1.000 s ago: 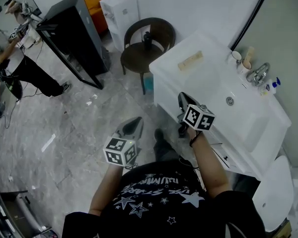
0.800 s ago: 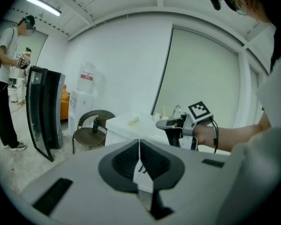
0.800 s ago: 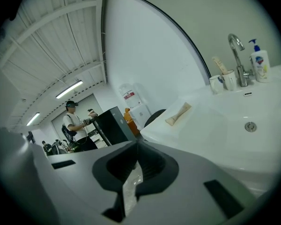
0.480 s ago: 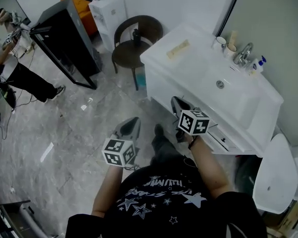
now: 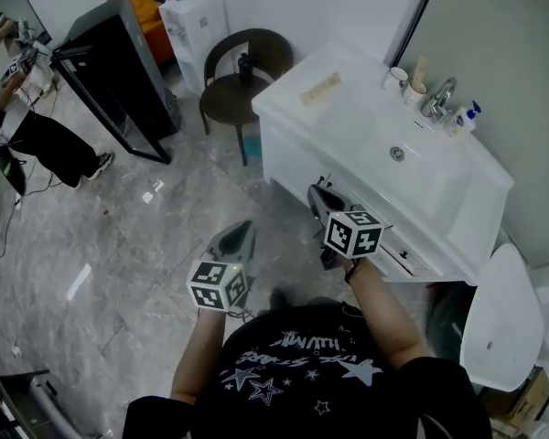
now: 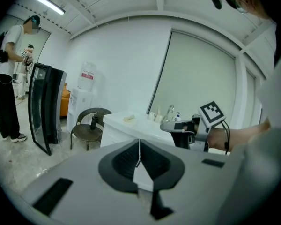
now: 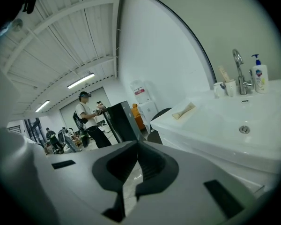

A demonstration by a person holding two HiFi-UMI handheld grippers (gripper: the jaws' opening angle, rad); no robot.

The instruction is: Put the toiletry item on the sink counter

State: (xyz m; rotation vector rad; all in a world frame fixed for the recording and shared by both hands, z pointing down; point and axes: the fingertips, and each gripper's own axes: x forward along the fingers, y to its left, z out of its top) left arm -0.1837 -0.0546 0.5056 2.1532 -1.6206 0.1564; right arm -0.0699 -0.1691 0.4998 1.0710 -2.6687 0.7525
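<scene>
Beside the white sink counter [image 5: 348, 117], a dark bottle [image 5: 245, 65], judged the toiletry item, stands on the round chair [image 5: 224, 96]; the left gripper [image 5: 242, 231] and right gripper [image 5: 317, 195], both closed and empty, should be opened before it is reached.

Dark bottle [image 5: 245, 66] upright on round chair [image 5: 223, 100] beside white sink counter [image 5: 348, 119]; pale tube [image 5: 318, 90] lying on counter.

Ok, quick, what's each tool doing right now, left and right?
Left tool: closed, nothing between its jaws.
Right tool: closed, nothing between its jaws.
</scene>
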